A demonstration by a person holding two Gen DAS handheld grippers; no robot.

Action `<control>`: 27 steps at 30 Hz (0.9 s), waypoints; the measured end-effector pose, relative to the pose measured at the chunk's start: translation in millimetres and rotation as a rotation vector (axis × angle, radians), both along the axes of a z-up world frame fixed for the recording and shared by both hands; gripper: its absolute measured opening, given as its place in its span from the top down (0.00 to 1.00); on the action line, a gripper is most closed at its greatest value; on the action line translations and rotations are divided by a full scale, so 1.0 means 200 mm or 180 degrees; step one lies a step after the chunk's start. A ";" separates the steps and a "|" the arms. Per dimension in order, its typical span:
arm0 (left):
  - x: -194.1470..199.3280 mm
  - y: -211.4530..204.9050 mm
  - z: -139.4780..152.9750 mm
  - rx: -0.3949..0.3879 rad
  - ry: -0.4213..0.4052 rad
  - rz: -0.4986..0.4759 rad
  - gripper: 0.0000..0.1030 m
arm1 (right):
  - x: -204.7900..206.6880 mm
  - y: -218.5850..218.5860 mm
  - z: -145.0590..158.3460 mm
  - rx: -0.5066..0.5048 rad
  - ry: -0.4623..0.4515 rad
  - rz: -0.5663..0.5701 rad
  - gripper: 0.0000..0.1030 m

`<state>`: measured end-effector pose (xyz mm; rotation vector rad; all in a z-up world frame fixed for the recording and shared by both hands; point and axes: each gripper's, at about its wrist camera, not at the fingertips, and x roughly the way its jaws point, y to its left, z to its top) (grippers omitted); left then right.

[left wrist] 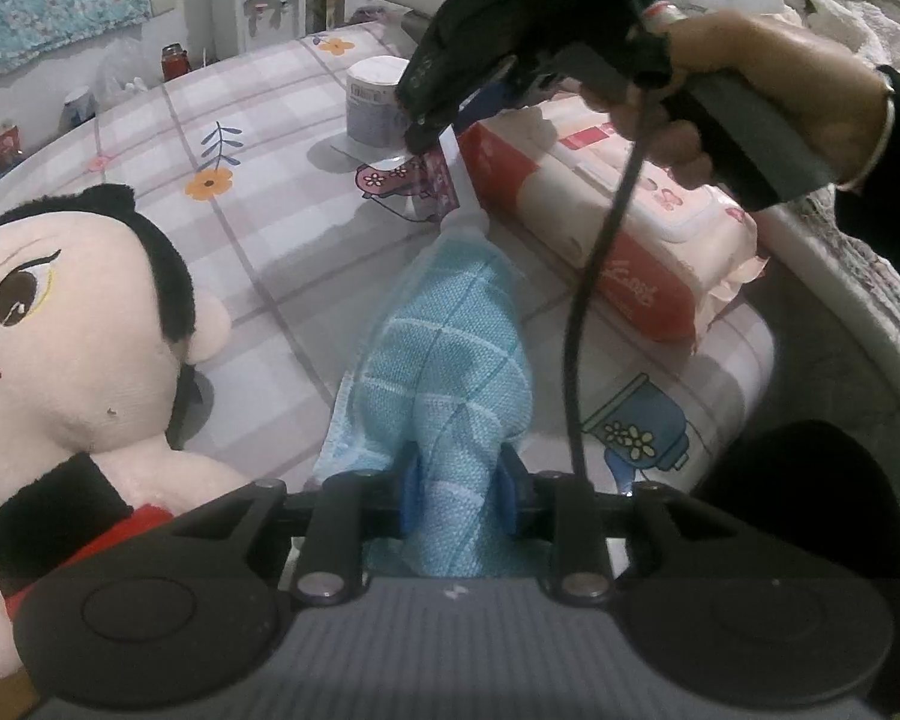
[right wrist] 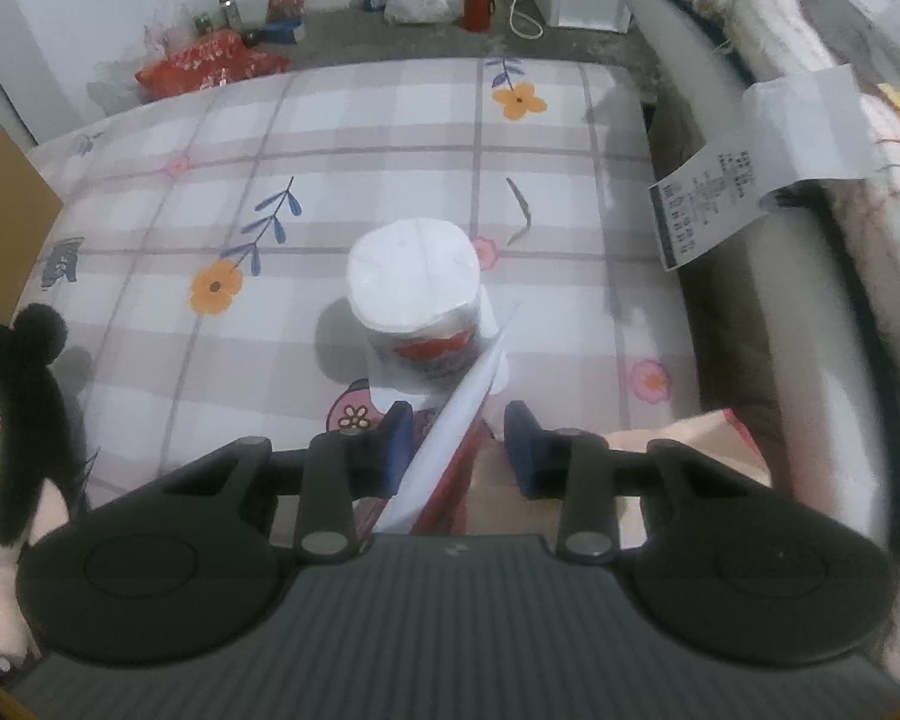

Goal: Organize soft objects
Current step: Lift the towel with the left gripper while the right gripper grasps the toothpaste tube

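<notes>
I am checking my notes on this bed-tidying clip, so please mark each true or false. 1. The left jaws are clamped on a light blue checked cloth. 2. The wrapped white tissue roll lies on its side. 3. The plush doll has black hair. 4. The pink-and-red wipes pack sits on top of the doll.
1. True: the left gripper pinches the light blue checked cloth.
2. False: the wrapped white tissue roll stands upright.
3. True: the plush doll has black hair.
4. False: the pink-and-red wipes pack lies on the checked bedsheet, apart from the doll.

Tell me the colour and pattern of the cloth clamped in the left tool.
Light blue cloth with a thin white check; clearest in the left wrist view.
</notes>
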<state>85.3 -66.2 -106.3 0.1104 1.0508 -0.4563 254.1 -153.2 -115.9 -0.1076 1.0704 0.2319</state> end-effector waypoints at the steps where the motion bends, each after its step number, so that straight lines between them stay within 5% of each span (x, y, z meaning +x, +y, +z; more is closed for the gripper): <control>1: 0.00 0.00 0.00 -0.0002 0.0007 -0.0004 0.71 | 0.01 0.01 -0.01 -0.0009 0.0021 0.0011 0.72; 11: 0.02 -0.02 -0.02 -0.0021 0.0044 0.0002 0.71 | 0.01 0.02 -0.02 0.0018 -0.0007 -0.0001 0.79; 27: -0.04 0.04 0.06 -0.0234 -0.0109 0.0182 0.82 | -0.49 -0.15 0.36 0.0605 -0.0756 -0.0261 0.87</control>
